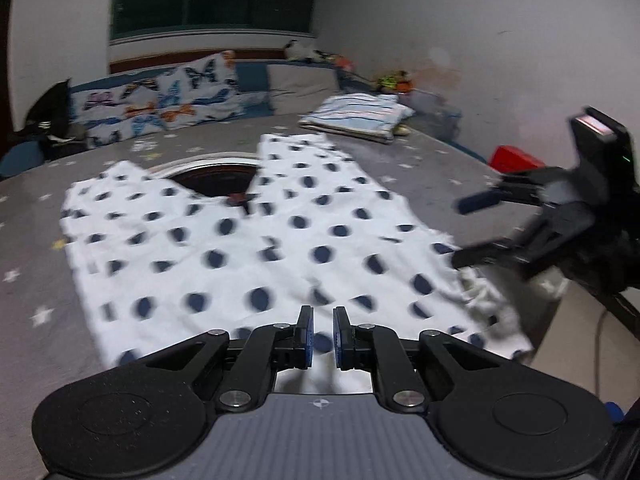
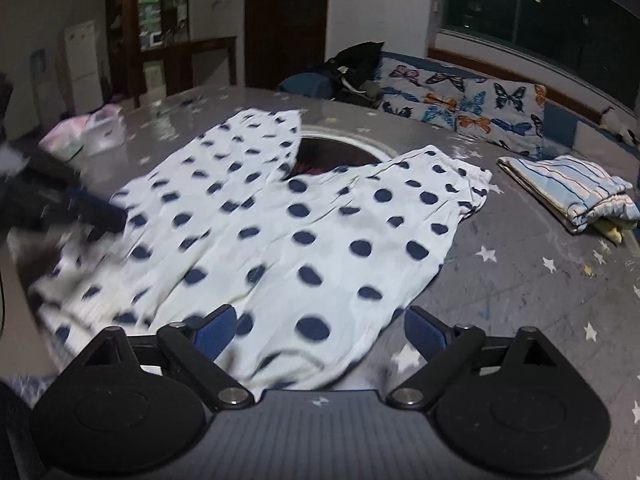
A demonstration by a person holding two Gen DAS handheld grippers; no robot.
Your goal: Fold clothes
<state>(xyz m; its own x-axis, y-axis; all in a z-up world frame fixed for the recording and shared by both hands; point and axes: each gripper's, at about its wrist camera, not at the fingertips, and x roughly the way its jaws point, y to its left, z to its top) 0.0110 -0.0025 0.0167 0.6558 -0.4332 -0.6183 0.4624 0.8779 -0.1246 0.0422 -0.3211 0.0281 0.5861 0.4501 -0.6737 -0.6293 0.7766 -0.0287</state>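
Observation:
White trousers with dark blue dots [image 1: 240, 240] lie spread flat on a grey star-print surface [image 1: 32, 280], legs pointing away. In the left wrist view, my left gripper [image 1: 323, 336] hovers over the near edge of the cloth. Its blue pads are almost together and I see no fabric pinched between them. My right gripper [image 1: 458, 232] reaches in from the right with its fingers apart, beside the rumpled right corner. In the right wrist view, the trousers [image 2: 300, 220] fill the middle. My right gripper [image 2: 320, 332] stands wide open above their near hem. The left gripper [image 2: 92, 208] is a dark blur at the left edge.
A round dark opening [image 1: 216, 176] shows between the trouser legs. A folded striped cloth [image 2: 572, 192] lies to the right, and butterfly-print pillows [image 2: 460, 104] line the back. A pink bundle [image 2: 84, 128] sits far left. A red object [image 1: 512, 158] is near the right edge.

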